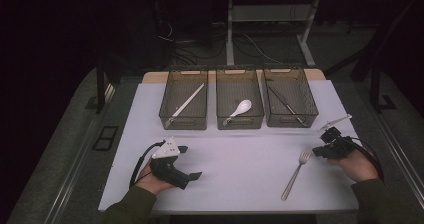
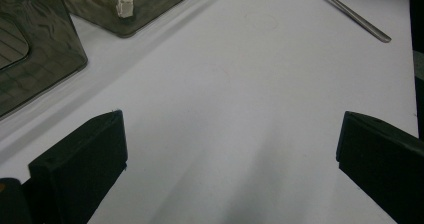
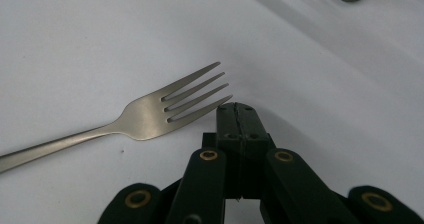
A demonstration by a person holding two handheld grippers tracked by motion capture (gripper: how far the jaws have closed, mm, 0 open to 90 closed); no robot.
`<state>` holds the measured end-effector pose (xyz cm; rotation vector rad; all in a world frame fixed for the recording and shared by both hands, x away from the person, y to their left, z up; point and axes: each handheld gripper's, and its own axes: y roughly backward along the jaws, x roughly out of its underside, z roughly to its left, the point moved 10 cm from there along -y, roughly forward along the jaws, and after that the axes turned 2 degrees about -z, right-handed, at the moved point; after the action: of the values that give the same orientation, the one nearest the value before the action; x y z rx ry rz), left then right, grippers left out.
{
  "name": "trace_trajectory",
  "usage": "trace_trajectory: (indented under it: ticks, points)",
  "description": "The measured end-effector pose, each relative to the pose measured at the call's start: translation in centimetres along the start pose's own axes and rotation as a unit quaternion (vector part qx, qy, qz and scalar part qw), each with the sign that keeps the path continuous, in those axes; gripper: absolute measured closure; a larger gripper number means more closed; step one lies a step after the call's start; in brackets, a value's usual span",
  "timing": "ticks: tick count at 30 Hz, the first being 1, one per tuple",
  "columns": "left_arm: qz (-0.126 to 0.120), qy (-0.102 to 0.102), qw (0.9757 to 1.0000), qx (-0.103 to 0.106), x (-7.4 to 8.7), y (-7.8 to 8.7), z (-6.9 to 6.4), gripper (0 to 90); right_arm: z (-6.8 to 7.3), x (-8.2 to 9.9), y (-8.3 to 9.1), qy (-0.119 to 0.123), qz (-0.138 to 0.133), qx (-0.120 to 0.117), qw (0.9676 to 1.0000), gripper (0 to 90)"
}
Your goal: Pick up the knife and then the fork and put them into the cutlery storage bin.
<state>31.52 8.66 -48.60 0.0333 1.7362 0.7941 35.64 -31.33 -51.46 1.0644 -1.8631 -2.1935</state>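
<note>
1. At the table's right edge, the right gripper [image 3: 236, 109] is keeping its jaws pressed together, pinching nothing, tips just beside the tines of the fork [image 3: 150, 118].
2. The fork is lying flat on the white table [image 1: 235, 159], apart from both grippers.
3. The left gripper [image 2: 230, 154] is resting with jaws spread wide over bare table.
4. Three baskets [image 1: 240, 120] are standing beyond.
</note>
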Motion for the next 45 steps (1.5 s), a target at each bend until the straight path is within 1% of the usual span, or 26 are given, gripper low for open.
trace_trajectory:
  ticks: [10,15,19,21,29,31,33,35,37,39,42,45]
  points:
    - [0.000,0.000,1.0000,0.000,0.0,0.0,0.0,0.0,0.2,-1.0,-0.7,0.003,0.003,-0.003,1.0000,89.6]
    - [0.000,0.000,1.0000,0.000,0.0,0.0,0.0,0.0,0.5,-2.0,-1.3,0.011,0.002,-0.007,0.9999,89.6]
    - [0.001,0.000,1.0000,0.000,0.0,0.0,0.0,0.0,0.9,-2.9,-1.8,0.013,-0.006,-0.013,0.9998,89.6]
    - [0.001,-0.001,1.0000,0.000,0.0,0.0,0.0,0.0,1.0,-3.2,-2.0,0.014,-0.006,-0.015,0.9998,89.6]
    - [0.000,0.000,1.0000,0.000,0.0,0.0,0.0,0.0,2.1,-4.9,-2.8,0.026,-0.015,-0.027,0.9992,89.6]
    - [0.000,0.000,1.0000,0.000,0.0,0.0,0.0,0.0,2.2,-5.1,-2.6,0.027,-0.019,-0.019,0.9993,89.6]
    - [-0.001,0.000,1.0000,0.000,0.0,0.0,0.0,0.0,2.5,-5.0,-1.8,0.029,-0.029,-0.020,0.9990,89.6]
    - [0.000,-0.001,1.0000,0.000,0.0,0.0,0.1,0.0,3.0,-4.8,-0.8,0.030,-0.043,-0.028,0.9982,89.6]
    - [0.001,-0.001,1.0000,0.000,0.0,0.0,0.0,0.0,3.9,-4.3,-0.2,0.037,-0.048,-0.040,0.9973,89.6]
    - [0.000,-0.001,1.0000,-0.001,0.0,0.0,0.0,0.0,5.3,-3.8,0.1,0.047,-0.049,-0.056,0.9961,89.6]
    - [-0.001,0.000,1.0000,-0.001,0.0,0.0,0.0,0.0,7.6,-3.3,0.4,0.062,-0.052,-0.085,0.9931,89.6]
    - [0.001,0.000,1.0000,-0.002,0.0,0.0,0.0,0.0,9.4,-2.9,0.2,0.080,-0.047,-0.097,0.9910,89.6]
